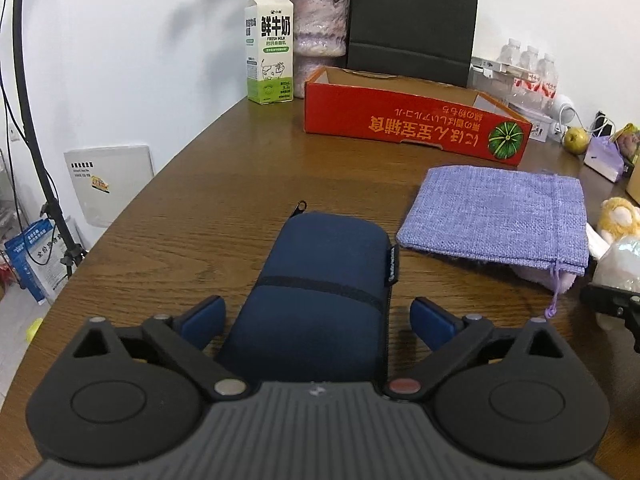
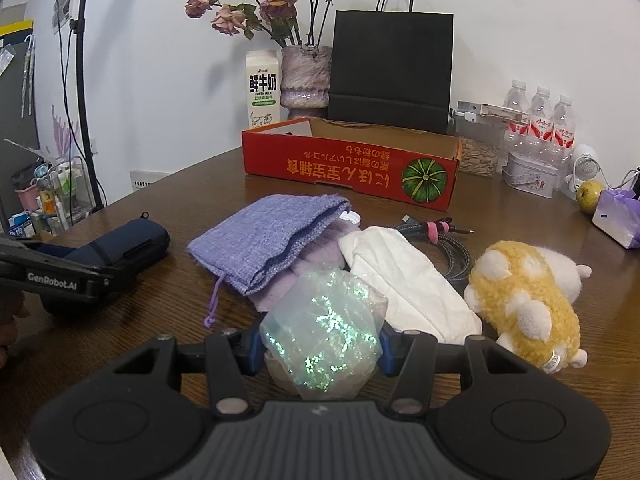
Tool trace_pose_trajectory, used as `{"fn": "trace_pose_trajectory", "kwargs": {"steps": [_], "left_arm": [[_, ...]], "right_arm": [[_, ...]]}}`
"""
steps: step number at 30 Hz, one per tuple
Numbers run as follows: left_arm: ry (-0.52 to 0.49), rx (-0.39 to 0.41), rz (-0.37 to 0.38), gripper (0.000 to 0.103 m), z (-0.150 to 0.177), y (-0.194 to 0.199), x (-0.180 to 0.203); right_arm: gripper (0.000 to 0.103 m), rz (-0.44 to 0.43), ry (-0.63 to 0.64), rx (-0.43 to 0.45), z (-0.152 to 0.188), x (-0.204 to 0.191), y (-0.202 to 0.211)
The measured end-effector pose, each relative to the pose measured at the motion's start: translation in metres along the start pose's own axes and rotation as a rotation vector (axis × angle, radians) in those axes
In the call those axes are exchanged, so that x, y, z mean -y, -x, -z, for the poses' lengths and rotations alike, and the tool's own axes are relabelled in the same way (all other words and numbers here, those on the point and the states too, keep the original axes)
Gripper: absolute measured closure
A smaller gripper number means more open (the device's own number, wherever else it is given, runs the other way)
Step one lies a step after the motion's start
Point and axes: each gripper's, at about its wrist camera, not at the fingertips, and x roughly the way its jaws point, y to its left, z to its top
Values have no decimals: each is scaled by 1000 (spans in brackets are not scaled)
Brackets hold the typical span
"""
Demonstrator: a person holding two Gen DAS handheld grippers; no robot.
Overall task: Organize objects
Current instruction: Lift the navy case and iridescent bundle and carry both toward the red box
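On my left I have the left tongs (image 1: 318, 316) spread wide, with the navy zip case (image 1: 324, 280) lying flat on the desk (image 1: 200, 208) between the blue pads (image 1: 208, 314), a gap showing on each side, so nothing is gripped. The case sits toward the desk's left edge, its zipper pull pointing at the far side. Just right of it lies the lilac woven pouch (image 1: 496, 216), flat, its drawstring trailing toward me. Behind both, near the desk's far edge, stands the red cardboard tray (image 1: 400, 120), open on top, with a milk carton (image 1: 270, 48) at its left end. Further right, my right tongs (image 2: 322, 350) are pinched on a shimmering cellophane bundle (image 2: 324, 328), both pads pressing its sides. Beyond it a white cloth bag (image 2: 408, 280) rests against the pouch's open mouth, and the yellow plush toy (image 2: 524, 304) lies toward the desk's right edge.
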Motion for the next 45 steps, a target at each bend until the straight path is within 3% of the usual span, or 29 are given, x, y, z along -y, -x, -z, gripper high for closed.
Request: {"fn": "trace_pose_trajectory", "kwargs": {"steps": [4, 11, 26, 45], "left_arm": [[-6, 22, -11, 25, 1, 4, 1], [8, 59, -18, 36, 4, 12, 5], [-2, 137, 11, 38, -13, 31, 20], [-18, 235, 53, 38, -62, 37, 50]], "right_arm": [[53, 0, 1, -1, 0, 0, 0], [53, -1, 5, 1, -1, 0, 0], [56, -33, -7, 51, -6, 3, 12], [56, -15, -5, 152, -52, 12, 12]]}}
